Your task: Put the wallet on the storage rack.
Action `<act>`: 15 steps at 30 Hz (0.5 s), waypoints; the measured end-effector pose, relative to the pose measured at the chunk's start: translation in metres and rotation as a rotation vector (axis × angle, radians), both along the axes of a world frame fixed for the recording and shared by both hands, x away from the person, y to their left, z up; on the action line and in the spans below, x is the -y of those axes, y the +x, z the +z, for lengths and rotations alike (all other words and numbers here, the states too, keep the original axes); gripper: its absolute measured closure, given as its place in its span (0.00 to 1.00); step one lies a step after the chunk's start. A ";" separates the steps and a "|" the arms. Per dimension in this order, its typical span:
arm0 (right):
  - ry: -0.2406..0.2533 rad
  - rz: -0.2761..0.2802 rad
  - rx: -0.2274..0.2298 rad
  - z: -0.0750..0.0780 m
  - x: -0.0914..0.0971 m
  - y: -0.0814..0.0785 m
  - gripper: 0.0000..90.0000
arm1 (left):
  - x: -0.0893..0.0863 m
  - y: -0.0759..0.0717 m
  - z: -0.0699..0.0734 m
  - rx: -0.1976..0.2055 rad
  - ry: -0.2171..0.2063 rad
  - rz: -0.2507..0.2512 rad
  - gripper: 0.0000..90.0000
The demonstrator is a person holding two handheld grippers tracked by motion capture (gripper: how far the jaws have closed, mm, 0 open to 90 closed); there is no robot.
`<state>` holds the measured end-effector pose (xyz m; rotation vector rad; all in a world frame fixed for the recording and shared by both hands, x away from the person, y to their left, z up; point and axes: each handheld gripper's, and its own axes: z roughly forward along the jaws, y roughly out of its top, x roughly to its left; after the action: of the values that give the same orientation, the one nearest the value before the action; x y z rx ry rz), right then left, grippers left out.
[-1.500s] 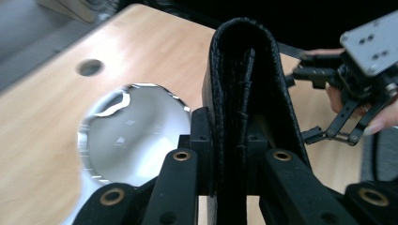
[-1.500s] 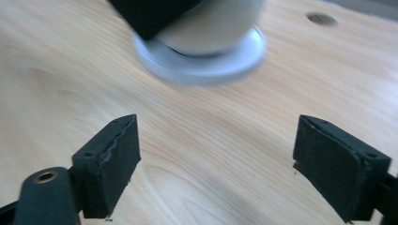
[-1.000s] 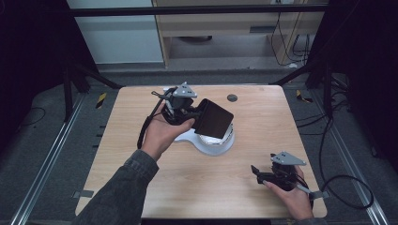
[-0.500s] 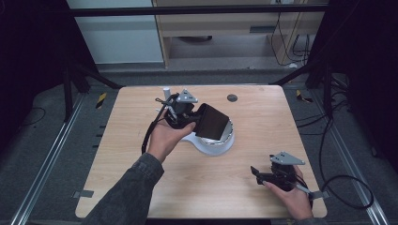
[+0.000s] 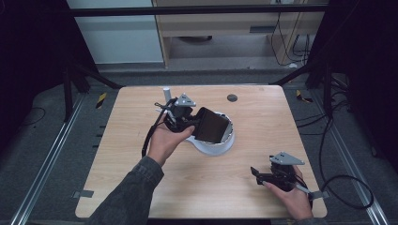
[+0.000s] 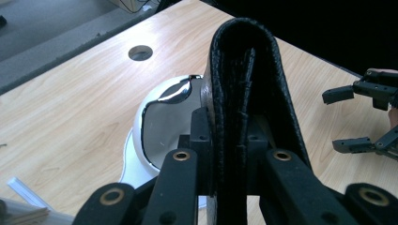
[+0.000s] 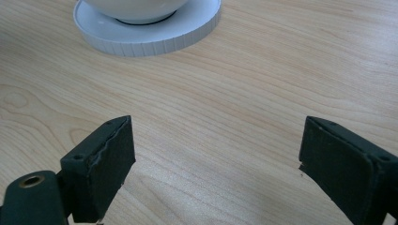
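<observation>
The left gripper [image 5: 196, 123] is clamping a folded black wallet [image 5: 212, 125], its jaws pressing on both sides of the leather, as the left gripper view is showing with the fold [image 6: 244, 61] standing upright between them. The wallet is hanging just above a white scale [image 5: 217, 143] near the middle of the table [image 5: 122, 154], tilted, and it is not clear whether its lower edge is touching the scale. I am judging that the step in hand is placing the wallet onto the white scale, and that this step is nearly finished. The next move is asking for laying the wallet flat and centered on the platform [image 6: 162, 126], then loosening the jaws so it is not sliding off. The right gripper [image 5: 259, 176] is resting on the table near the front right corner, its jaws wide apart and holding nothing, well away from the scale
</observation>
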<state>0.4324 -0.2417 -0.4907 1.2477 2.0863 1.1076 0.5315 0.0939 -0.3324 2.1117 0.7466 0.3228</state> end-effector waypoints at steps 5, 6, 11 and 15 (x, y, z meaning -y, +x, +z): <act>-0.004 0.005 -0.003 0.000 -0.001 0.000 0.12 | 0.001 0.004 -0.006 -0.012 -0.005 0.011 0.89; -0.005 0.005 -0.002 -0.001 -0.001 0.000 0.12 | 0.001 0.005 -0.007 -0.014 -0.006 0.011 0.89; -0.016 0.008 -0.008 -0.002 -0.002 0.000 0.12 | 0.004 0.008 -0.013 -0.034 -0.027 0.016 0.89; -0.016 0.008 -0.014 -0.002 -0.003 0.000 0.12 | 0.008 0.008 -0.018 -0.034 -0.020 0.018 0.89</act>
<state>0.4323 -0.2392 -0.4928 1.2442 2.1076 1.0867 0.5399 0.0854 -0.3502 2.0977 0.7859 0.2883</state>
